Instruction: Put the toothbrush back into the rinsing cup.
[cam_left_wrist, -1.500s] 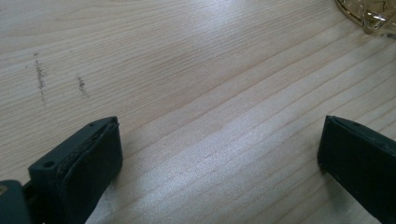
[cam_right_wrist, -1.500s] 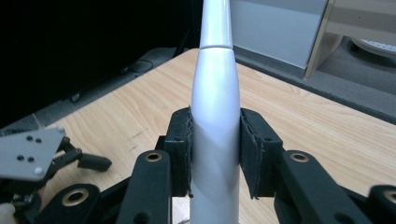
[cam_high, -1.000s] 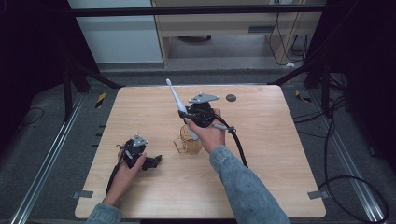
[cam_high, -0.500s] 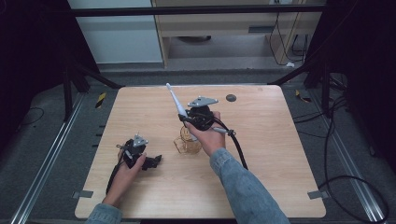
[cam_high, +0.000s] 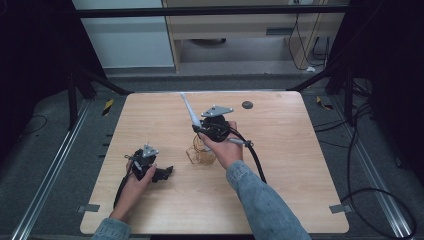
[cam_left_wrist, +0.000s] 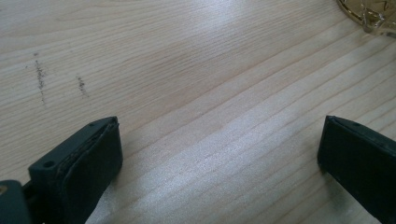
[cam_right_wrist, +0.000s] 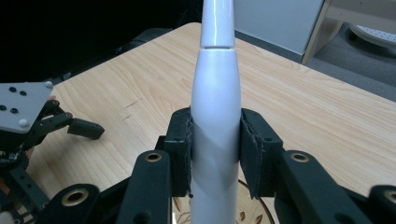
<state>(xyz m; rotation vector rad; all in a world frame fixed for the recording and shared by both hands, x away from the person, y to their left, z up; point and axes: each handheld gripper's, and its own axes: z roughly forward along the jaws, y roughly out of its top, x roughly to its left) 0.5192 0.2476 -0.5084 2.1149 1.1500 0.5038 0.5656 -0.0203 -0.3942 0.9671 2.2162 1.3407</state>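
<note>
My right gripper is shut on a long white tapered wand, much like an electric toothbrush, which slants up and away to the left over the table's middle. Seen from the right gripper view, both pads squeeze the wand's thick lower part. A clear amber glass stands just below that hand; its rim shows under the jaws. My left gripper rests on the wood at the front left, open, with bare table between its jaws and the glass farther off.
The light wooden table has a small dark disc near its far edge. A black cable trails from the right gripper toward the front. Dark frame legs and floor cables surround the table.
The right gripper and the wand have come down a little, toward the person and the glass. The left gripper has stayed where it was.
</note>
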